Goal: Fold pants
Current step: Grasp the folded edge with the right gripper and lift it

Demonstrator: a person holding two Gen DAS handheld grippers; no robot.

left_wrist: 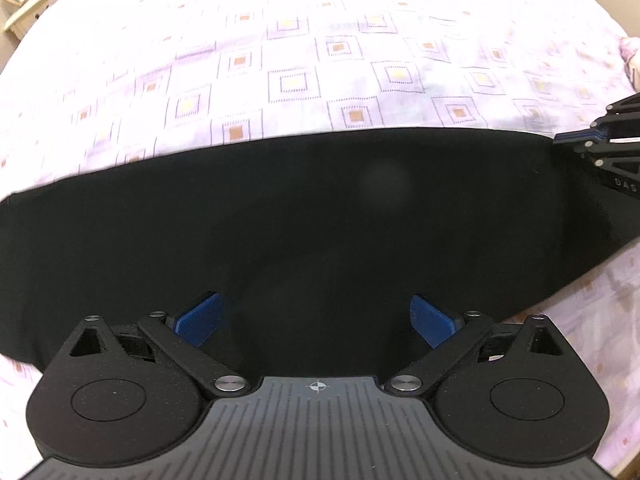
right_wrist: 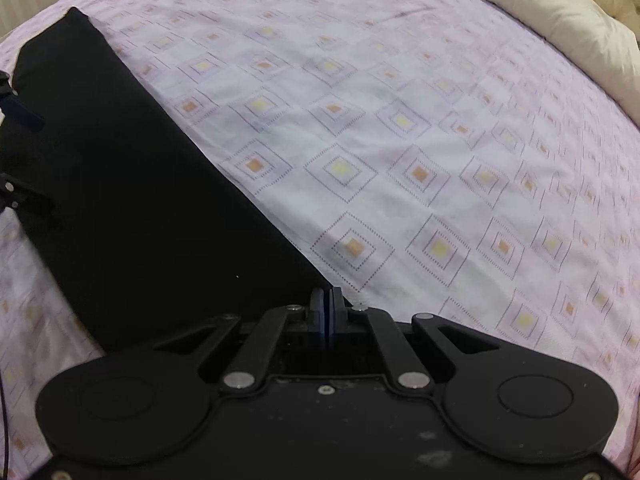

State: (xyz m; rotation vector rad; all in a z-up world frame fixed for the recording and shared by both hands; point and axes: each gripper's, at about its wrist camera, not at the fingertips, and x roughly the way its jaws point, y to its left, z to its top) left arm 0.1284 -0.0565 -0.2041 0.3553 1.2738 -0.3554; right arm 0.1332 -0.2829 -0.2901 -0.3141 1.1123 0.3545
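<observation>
Nearest in the left wrist view, the left gripper (left_wrist: 316,322) hangs over the pants (left_wrist: 280,220) with its blue fingers (left_wrist: 198,320) spread wide and nothing between them; black cloth fills the gap beneath. Beyond them the pants lie as a long flat black band running from the left edge to the right edge across the bed (left_wrist: 320,60), whose sheet is pale lilac with small orange and yellow squares. At the band's far right end the right gripper (left_wrist: 572,138) reaches in from the frame edge, its fingers pressed together right at the upper corner of the cloth. Whether cloth is pinched between them cannot be told from this view. Farther off, at the top left, a small wooden shelf (left_wrist: 22,8) shows past the bed. The right wrist view adds the close look: the right gripper (right_wrist: 326,314) has its fingers (right_wrist: 318,312) clenched tight, and they sit at the near corner of the pants (right_wrist: 120,180), though a grip on the cloth is still not plain. From there the black band stretches away to the upper left, its far end squared off, and the left gripper (right_wrist: 16,152) shows at the left edge over it. Only this view shows a cream pillow (right_wrist: 540,12) along the bed's far right side.
</observation>
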